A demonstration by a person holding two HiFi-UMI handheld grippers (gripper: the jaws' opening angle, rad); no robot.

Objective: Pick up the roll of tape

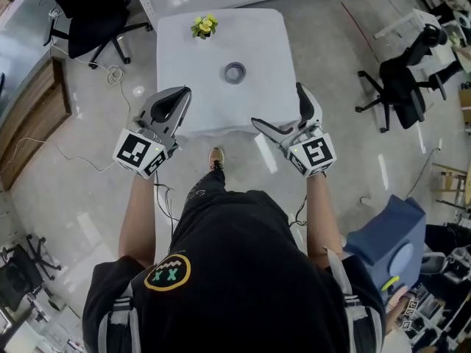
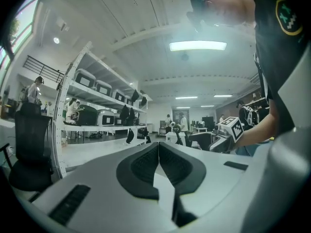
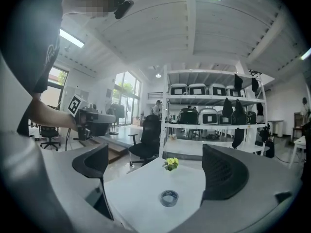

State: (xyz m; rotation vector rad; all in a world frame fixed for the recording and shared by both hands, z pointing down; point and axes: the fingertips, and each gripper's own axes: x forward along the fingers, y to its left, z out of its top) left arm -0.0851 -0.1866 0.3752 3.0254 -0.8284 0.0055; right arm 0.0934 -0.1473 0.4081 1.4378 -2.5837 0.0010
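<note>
Tape (image 1: 235,72) lies flat mid-tabletop (image 1: 176,50), near a yellow flower (image 1: 204,26). Right gripper (image 1: 277,105) gapes wide, empty, short of the tape; left gripper (image 1: 182,93) is pressed together on nothing.

Seemingly grey tape roll (image 1: 235,72), white table (image 1: 193,94)

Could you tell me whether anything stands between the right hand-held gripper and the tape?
Nothing visible does. The tape lies flat on the white table, ahead of the open right hand-held gripper; the flowers stand farther back to the left, off that path.
</note>
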